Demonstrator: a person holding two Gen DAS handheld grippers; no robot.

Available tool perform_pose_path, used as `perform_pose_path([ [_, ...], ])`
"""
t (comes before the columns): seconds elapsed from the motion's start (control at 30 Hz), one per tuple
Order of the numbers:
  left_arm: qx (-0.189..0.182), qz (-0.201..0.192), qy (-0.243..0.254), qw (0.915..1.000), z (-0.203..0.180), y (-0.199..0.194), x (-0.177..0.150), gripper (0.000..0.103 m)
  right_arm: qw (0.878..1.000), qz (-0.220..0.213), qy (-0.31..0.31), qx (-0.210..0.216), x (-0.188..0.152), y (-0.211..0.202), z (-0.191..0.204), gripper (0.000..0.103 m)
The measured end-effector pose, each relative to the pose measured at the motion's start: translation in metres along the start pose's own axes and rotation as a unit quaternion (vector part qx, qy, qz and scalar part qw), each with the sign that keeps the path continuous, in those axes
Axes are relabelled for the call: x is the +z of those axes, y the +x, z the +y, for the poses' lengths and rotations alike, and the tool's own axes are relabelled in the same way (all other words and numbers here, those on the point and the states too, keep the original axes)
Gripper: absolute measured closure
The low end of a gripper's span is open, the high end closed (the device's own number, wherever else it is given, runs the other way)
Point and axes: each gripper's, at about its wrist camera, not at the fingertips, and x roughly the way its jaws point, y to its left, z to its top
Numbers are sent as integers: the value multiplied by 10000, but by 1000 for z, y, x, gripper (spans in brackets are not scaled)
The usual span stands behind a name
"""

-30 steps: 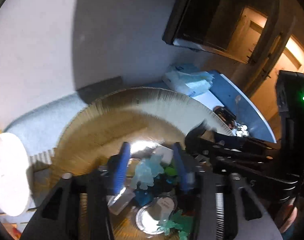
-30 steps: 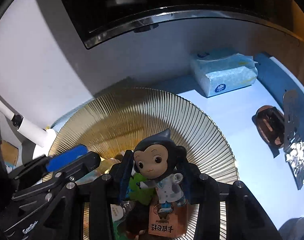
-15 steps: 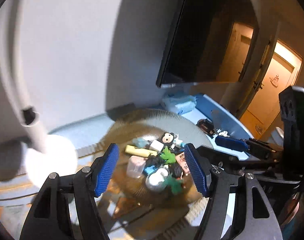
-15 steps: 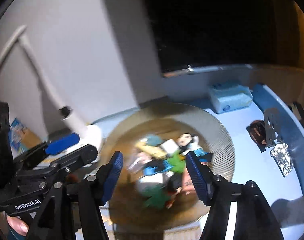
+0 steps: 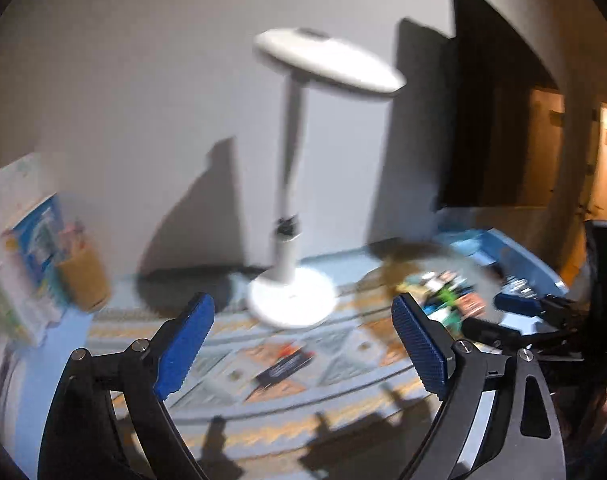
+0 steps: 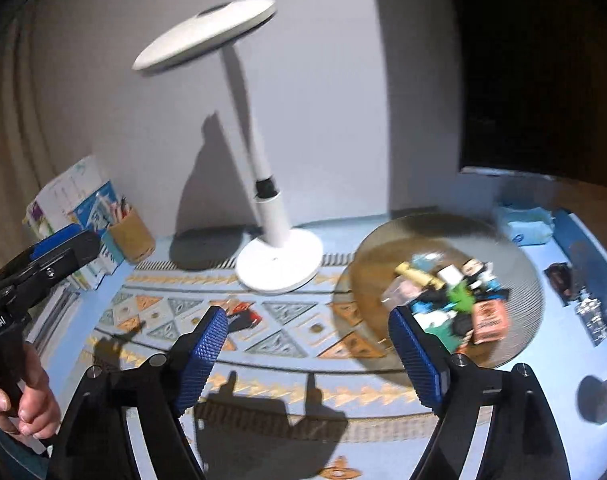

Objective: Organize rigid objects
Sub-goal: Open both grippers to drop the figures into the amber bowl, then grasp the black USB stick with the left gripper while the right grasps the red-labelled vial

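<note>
Both grippers, left point(image 5: 303, 344) and right point(image 6: 307, 344), fingers spread and empty above the counter point(image 6: 563, 364); toys point(image 6: 455, 300) all piled in the tray point(image 6: 515, 248), task looks finished.

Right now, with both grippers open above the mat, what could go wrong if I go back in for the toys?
1. The lamp stands close left of the tray; a swinging right gripper could clip its tilted pole.
2. The toys lie heaped and touching, so a grab may catch or knock neighbours.
3. The left gripper view is blurred; aim may be off.
</note>
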Motion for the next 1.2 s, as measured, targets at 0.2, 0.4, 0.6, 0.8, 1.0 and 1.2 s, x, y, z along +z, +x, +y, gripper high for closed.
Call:
perform_pose_path([
  [0.2, 277, 632, -483, 9964, 41, 40, -72, 13, 9987, 418, -227, -160, -45, 49, 28, 21],
  [0.4, 538, 952, -441, 9930, 47, 68, -111, 13, 9959, 650, -496, -381, -78, 87, 42, 21],
  [0.6, 508, 1149, -595, 9903, 48, 80, -124, 13, 9937, 789, -571, -561, -93, 109, 39, 21],
  [0.8, 658, 1099, -425, 9908, 43, 81, -125, 13, 9932, 915, -414, -582, -98, 120, 30, 21],
  [1.0, 650, 1103, -292, 9913, 38, 80, -124, 13, 9927, 968, -362, -618, -98, 122, 28, 21],
  [1.2, 574, 1151, -386, 9909, 42, 80, -124, 13, 9925, 1044, -231, -592, -98, 125, 24, 21],
])
